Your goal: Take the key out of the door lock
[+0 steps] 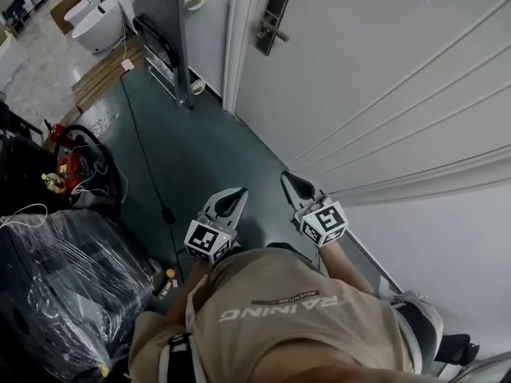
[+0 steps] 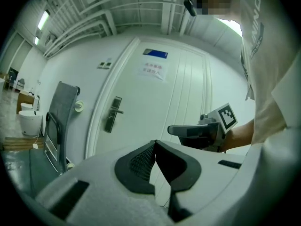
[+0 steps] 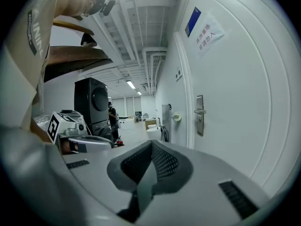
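The white door (image 1: 375,62) carries a dark lock plate with a lever handle (image 1: 271,21), far ahead of both grippers. I cannot make out a key at this distance. The same lock plate (image 2: 113,114) appears small in the left gripper view and again as a lock plate (image 3: 200,115) in the right gripper view. My left gripper (image 1: 232,200) and right gripper (image 1: 292,183) hang side by side low in front of the person's body, both shut and holding nothing. Their black pads meet at the tips of the left gripper (image 2: 155,143) and the right gripper (image 3: 151,143).
A grey hand cart (image 1: 164,34) leans on the wall left of the door frame. A black cable (image 1: 144,150) runs over the green floor. A film-wrapped black machine (image 1: 64,286) stands at the left, with red gear (image 1: 68,162) behind it. White toilets (image 1: 96,22) sit farther back.
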Action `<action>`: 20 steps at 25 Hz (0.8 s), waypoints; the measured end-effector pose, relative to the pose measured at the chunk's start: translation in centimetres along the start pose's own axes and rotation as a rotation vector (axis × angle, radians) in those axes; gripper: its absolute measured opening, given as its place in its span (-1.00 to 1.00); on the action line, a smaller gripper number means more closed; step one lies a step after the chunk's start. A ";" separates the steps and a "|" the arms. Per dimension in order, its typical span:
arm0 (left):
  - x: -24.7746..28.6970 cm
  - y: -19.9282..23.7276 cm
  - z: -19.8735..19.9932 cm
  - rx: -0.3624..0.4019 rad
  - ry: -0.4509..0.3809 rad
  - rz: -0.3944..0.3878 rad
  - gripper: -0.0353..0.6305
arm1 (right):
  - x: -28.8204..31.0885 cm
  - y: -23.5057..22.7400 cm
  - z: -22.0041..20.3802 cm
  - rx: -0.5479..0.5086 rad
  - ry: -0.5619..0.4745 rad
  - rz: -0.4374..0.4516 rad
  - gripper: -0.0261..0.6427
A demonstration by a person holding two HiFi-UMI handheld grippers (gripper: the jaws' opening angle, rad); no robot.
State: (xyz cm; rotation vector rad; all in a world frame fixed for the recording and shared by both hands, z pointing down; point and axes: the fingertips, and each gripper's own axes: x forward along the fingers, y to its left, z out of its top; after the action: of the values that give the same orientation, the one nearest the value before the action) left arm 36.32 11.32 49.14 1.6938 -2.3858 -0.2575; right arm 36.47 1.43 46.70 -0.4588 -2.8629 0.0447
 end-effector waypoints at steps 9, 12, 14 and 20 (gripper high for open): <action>7.3 0.8 2.9 -0.050 0.038 0.049 -0.87 | -1.7 -7.1 -4.4 0.042 0.102 -0.035 -0.88; 9.7 0.4 4.5 -0.042 0.066 0.066 -0.87 | -0.7 -9.4 -3.6 0.070 0.078 0.025 -0.88; 10.6 0.4 5.3 -0.036 0.060 0.073 -0.87 | 0.9 -10.7 -3.4 0.052 0.040 0.052 -0.88; 13.5 2.1 4.9 -0.011 0.085 0.103 -0.87 | 3.6 -11.1 -1.5 0.057 -0.050 0.131 -0.88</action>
State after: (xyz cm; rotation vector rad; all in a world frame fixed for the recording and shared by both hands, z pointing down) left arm 28.79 -0.66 45.79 1.5388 -2.3959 -0.1791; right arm 30.10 -7.96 49.76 -0.6421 -2.8676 0.1630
